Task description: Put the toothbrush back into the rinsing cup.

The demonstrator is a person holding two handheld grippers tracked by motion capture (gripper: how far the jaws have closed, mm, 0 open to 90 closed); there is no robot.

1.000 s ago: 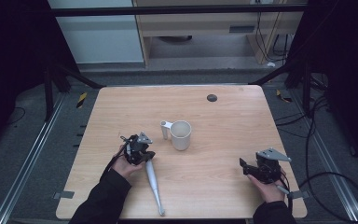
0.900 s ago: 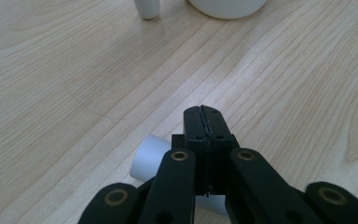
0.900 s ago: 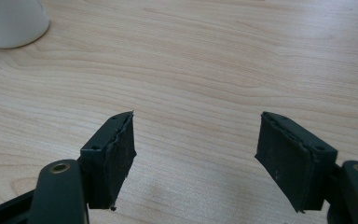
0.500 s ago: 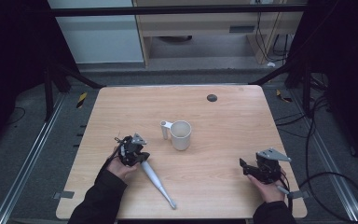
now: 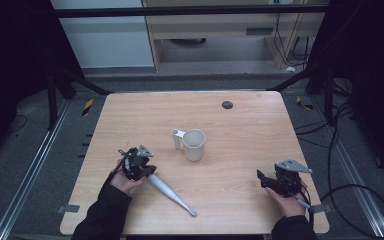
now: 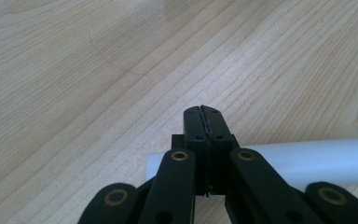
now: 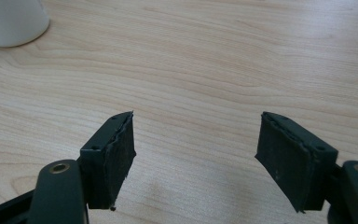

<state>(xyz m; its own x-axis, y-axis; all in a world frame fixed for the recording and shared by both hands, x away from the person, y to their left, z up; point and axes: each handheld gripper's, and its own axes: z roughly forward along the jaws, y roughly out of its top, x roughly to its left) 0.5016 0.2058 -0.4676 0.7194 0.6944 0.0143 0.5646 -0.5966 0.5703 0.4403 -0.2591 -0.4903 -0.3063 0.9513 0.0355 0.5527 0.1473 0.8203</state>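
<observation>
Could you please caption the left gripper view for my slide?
Shut left gripper over a white cylindrical tool lying on the wooden table.

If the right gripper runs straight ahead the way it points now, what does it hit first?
Probably nothing soon: the right gripper, jaws open, faces bare table. The white mug sits off to the upper left of that line, though depth is hard to judge.

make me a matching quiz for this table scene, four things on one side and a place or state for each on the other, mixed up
Things:
1. white ceramic mug
2. long white plastic handled tool
3. left gripper
4. right gripper

Place or state:
A. jaws wide apart, nothing between them
B. upright near the table's middle
C. jaws pressed together above the white shaft
D. lying flat on the wood, running from the left hand toward the front edge

Pairs: 1-B, 2-D, 3-C, 4-A
</observation>
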